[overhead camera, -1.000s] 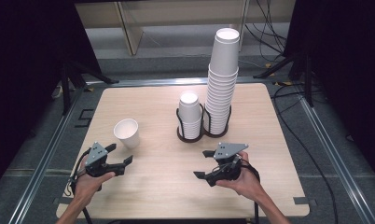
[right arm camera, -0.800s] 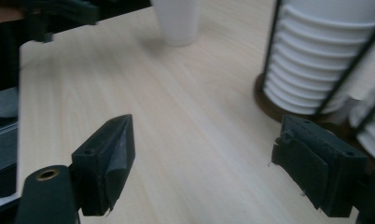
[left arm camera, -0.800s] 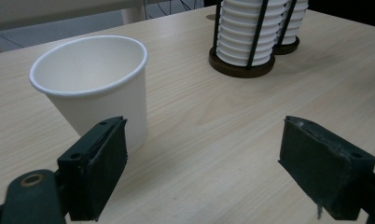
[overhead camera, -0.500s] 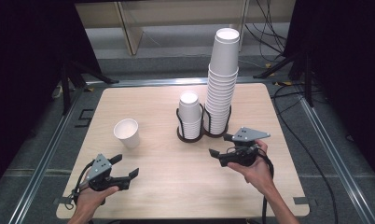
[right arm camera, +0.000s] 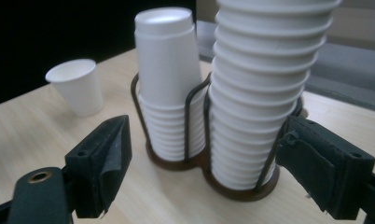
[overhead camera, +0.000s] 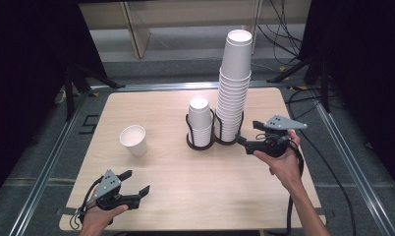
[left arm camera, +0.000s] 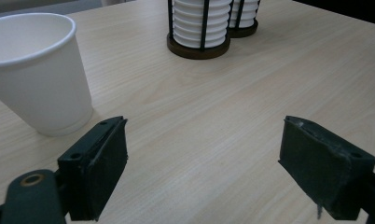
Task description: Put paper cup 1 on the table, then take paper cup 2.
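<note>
A single white paper cup stands upright and mouth-up on the left half of the wooden table. In the middle, a dark wire holder carries a short stack of upside-down cups and a tall stack. My left gripper is open near the table's front edge, nearer than the single cup, with nothing between its jaws. My right gripper is open just right of the tall stack, pointing at it. Both stacks sit ahead of its empty jaws.
Metal rails frame the table on the floor. Cables trail over the floor at the right, and a shelf unit stands beyond the far edge. Bare wood lies between the two grippers.
My left gripper has drawn back from the single cup toward the front edge. My right gripper has risen and moved away from me, up beside the tall stack.
</note>
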Motion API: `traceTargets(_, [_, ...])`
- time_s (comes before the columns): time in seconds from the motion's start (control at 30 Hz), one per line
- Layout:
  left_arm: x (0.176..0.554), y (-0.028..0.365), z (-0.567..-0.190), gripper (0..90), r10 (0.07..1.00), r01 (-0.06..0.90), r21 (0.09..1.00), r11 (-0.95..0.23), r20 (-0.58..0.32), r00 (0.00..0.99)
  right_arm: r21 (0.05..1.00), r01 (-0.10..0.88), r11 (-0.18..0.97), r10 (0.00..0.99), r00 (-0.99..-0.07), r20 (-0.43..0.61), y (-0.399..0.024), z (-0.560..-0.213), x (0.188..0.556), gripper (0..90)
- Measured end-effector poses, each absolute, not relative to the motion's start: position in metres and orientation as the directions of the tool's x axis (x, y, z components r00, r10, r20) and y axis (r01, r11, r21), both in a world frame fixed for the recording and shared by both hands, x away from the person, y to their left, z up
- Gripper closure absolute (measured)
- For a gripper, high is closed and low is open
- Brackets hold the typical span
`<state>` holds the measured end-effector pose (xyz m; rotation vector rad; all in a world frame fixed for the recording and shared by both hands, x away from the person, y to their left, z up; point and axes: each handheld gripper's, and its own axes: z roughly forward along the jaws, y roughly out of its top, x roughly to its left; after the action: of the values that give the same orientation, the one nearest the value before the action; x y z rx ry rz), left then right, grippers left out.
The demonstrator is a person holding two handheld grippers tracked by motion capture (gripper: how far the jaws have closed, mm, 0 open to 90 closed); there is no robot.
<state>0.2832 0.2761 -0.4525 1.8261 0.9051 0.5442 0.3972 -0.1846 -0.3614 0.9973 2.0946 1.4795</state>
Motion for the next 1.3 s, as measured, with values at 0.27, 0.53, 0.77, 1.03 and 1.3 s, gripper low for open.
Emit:
traceTargets(0.27, [0.283, 0.274, -0.457, 14.8, 0.765, 0.329, 0.909, -0.257, -0.017, 0.644, 0.943, 0.310, 0.119, 0.771, -0.627, 0.109, -0.194, -0.337, 0.411, 15.9])
traceTargets(0.53, [0.283, 0.274, -0.457, 14.8, 0.768, 0.331, 0.908, -0.258, -0.015, 0.640, 0.953, 0.280, 0.113, 0.780, -0.620, 0.089, -0.195, -0.322, 0.424, 15.5])
traceTargets(0.77, [0.284, 0.274, -0.461, 14.8, 0.768, 0.339, 0.904, -0.260, -0.018, 0.640, 0.964, 0.246, 0.105, 0.779, -0.622, 0.075, -0.193, -0.296, 0.432, 15.4])
traceTargets(1.03, [0.284, 0.273, -0.460, 14.8, 0.763, 0.346, 0.891, -0.293, 0.000, 0.647, 0.970, 0.220, 0.100, 0.782, -0.621, 0.060, -0.187, -0.269, 0.444, 15.2])
traceTargets(1.3, [0.284, 0.274, -0.461, 14.8, 0.766, 0.351, 0.892, -0.286, -0.007, 0.642, 0.975, 0.198, 0.096, 0.795, -0.606, 0.045, -0.181, -0.252, 0.460, 15.2])
